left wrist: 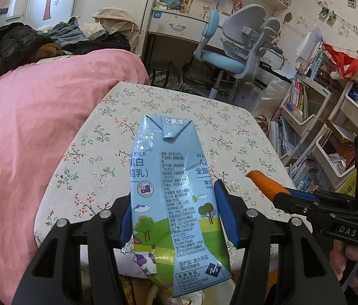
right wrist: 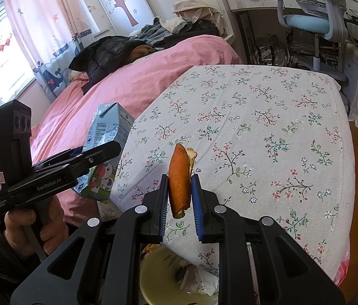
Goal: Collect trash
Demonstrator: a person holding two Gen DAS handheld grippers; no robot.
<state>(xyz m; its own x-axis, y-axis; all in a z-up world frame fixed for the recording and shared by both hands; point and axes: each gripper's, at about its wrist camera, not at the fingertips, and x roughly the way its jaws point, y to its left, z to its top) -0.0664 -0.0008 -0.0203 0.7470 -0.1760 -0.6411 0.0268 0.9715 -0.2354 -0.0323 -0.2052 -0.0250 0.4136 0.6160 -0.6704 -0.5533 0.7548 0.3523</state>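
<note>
My left gripper (left wrist: 174, 203) is shut on a crumpled light-blue milk carton (left wrist: 171, 193) and holds it above the near edge of the floral-cloth table (left wrist: 118, 127). The same carton (right wrist: 108, 132) shows at the left of the right wrist view, clamped in the left gripper (right wrist: 95, 156). My right gripper (right wrist: 179, 190) is shut on a piece of orange peel (right wrist: 179, 178) held above the table's near edge (right wrist: 267, 132). The peel (left wrist: 262, 181) and right gripper (left wrist: 280, 193) show at the right of the left wrist view. A yellow bin (right wrist: 158, 269) with trash inside sits below both grippers.
A bed with a pink cover (left wrist: 26, 127) and a pile of clothes lies left of the table. A blue desk chair (left wrist: 232, 48) and desk stand behind it. White shelves of books (left wrist: 336, 127) stand at the right.
</note>
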